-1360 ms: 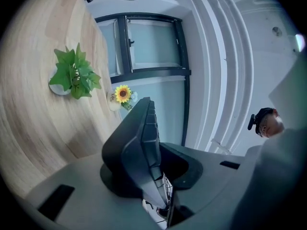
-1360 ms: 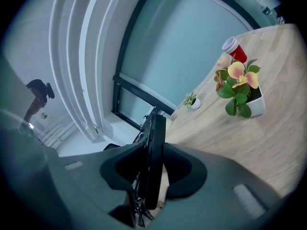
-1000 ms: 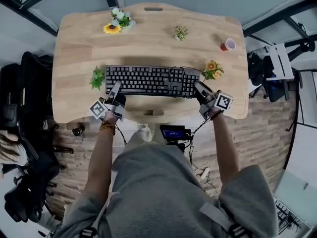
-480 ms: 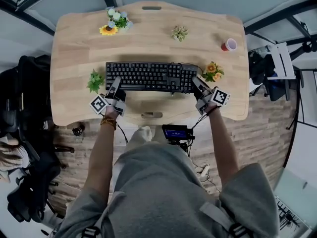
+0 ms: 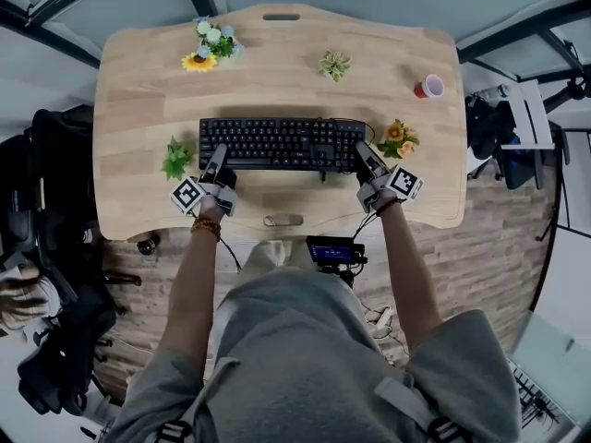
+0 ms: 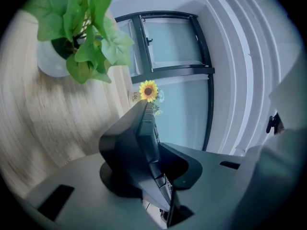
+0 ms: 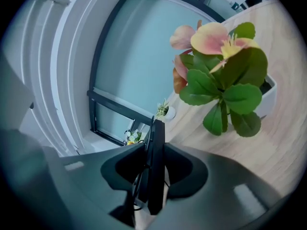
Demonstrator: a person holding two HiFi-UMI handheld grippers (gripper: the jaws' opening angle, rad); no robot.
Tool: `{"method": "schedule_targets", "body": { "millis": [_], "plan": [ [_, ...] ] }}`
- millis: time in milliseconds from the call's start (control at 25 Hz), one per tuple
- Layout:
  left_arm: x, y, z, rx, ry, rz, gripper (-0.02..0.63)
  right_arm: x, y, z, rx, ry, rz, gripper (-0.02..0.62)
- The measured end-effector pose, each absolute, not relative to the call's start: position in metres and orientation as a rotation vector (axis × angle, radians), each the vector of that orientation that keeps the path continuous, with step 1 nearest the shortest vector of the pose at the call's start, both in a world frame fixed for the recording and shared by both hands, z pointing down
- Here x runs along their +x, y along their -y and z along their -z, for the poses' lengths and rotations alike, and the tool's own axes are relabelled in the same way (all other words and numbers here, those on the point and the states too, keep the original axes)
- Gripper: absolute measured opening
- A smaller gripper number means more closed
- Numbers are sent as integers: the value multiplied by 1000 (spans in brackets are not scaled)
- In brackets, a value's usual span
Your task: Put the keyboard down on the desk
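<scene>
A black keyboard (image 5: 282, 144) lies across the middle of the wooden desk (image 5: 138, 81) in the head view. My left gripper (image 5: 215, 167) is shut on its near left corner, and my right gripper (image 5: 366, 162) is shut on its near right corner. In the left gripper view the keyboard (image 6: 139, 143) runs edge-on between the jaws of the left gripper (image 6: 160, 169). The right gripper view shows the keyboard's thin edge (image 7: 156, 162) clamped in the right gripper (image 7: 154, 169). Whether the keyboard rests fully on the desk I cannot tell.
A leafy potted plant (image 5: 175, 156) stands just left of the keyboard, an orange-flowered pot (image 5: 399, 136) just right of it. A sunflower bunch (image 5: 209, 47), a small green plant (image 5: 334, 64) and a red cup (image 5: 428, 87) sit along the far edge. Chairs and bags crowd the floor at left.
Both grippers have carried the keyboard away from me and lower toward the desk. It now looks smaller and lines up level between the two plants.
</scene>
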State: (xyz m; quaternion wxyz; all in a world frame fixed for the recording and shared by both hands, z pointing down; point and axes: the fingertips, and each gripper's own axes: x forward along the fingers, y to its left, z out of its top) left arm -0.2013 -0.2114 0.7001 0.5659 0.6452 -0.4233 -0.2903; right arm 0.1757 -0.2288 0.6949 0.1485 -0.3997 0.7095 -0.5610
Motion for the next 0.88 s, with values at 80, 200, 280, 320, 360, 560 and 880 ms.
{"method": "schedule_targets", "body": {
  "millis": [80, 200, 280, 320, 360, 560, 880],
  "plan": [
    [-201, 213, -702, 1504, 1004, 690, 101, 178, 231, -699, -1185, -2022, 1620, 126],
    [-203, 216, -709, 1494, 1017, 689, 100, 176, 237, -700, -1170, -2016, 1608, 126],
    [-204, 218, -712, 1482, 1027, 686, 100, 175, 237, -705, -1188, -1999, 1621, 126],
    [-204, 219, -713, 1477, 1030, 686, 100, 175, 238, -706, -1186, -1992, 1621, 126],
    [-205, 220, -714, 1472, 1033, 686, 100, 173, 240, -706, -1179, -1987, 1618, 126],
    [-205, 220, -721, 1441, 1042, 692, 100, 174, 241, -714, -1213, -1945, 1628, 126],
    [-203, 220, -737, 1379, 1071, 635, 100, 179, 243, -732, -1304, -1878, 1646, 127]
  ]
}}
